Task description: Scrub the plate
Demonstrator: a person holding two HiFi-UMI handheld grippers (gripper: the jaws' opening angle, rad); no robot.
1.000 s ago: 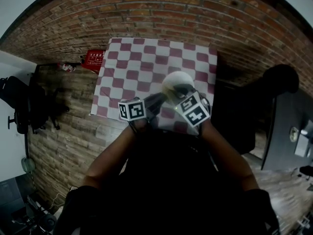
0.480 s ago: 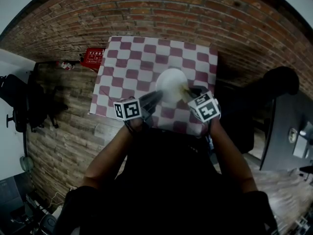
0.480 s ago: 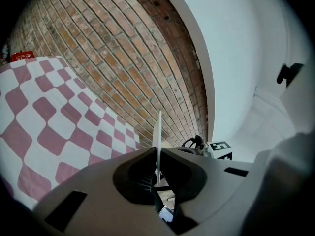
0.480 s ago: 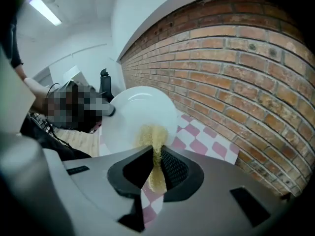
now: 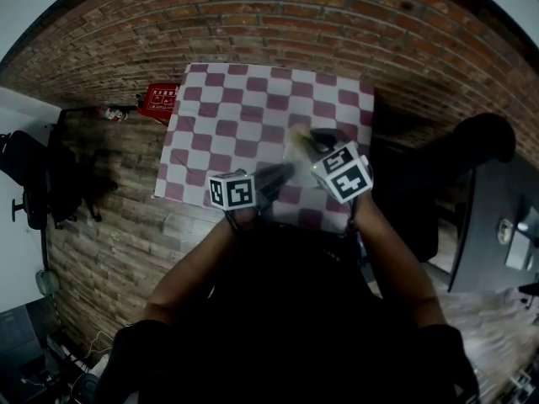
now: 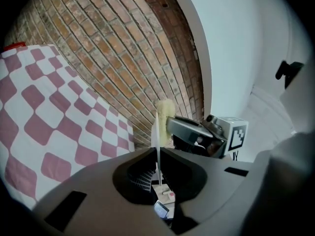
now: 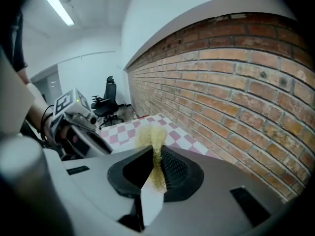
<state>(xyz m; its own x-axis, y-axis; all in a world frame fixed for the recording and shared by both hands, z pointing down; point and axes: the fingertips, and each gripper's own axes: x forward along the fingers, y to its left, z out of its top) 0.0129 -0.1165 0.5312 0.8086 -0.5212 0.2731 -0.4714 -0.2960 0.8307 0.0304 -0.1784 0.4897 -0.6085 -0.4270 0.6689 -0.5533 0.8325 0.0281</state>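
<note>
The left tongs (image 6: 158, 157) are clamped on the rim of the thin white round plate (image 6: 157, 129). They hold it above the red-and-white checked tablecloth (image 6: 44, 132), probably to leave 1 face free for scrubbing. The right tongs (image 7: 156, 156) pinch a yellow fibrous scrub pad (image 7: 151, 134), which seems to touch the plate's far edge. The plate stands on edge, running up and away from the left jaws, its face toward the right tongs.

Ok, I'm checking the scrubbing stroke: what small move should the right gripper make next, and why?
Probably draw the yellow scouring pad back across the face of the thin white plate. The right gripper pinches the pad beside the plate's far rim, and the left gripper grips the plate on edge above the red-and-white checked tablecloth, so another pass looks possible.
</note>
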